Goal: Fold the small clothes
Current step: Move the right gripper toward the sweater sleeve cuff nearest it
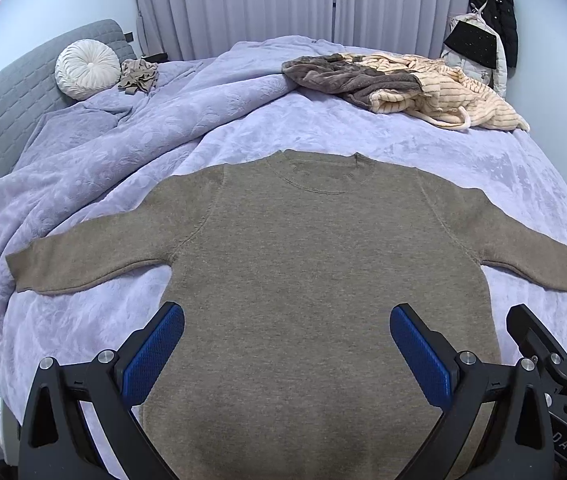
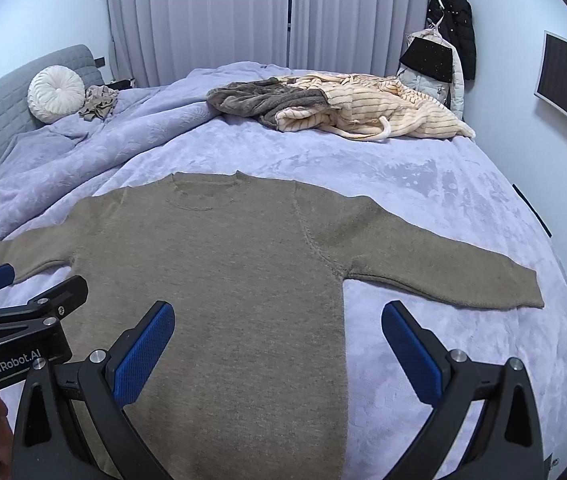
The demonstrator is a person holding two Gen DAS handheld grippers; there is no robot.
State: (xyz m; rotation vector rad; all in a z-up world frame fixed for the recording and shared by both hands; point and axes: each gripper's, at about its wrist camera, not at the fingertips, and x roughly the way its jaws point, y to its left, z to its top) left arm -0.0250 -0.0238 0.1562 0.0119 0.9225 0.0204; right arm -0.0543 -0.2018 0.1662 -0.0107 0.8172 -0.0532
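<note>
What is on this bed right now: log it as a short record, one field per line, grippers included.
garment to fold: olive-brown knitted long-sleeved sweater, laid flat, both sleeves spread outward, neckline away from the cameras
surface: lavender plush blanket covering the bed
left gripper: open, above the sweater's lower body, holding nothing
right gripper: open, above the sweater's right side edge, holding nothing
other clothes: heap of cream striped and grey-brown fleece garments at the far side
pillow: round white pleated cushion by the grey headboard
fold state: not yet begun
</note>
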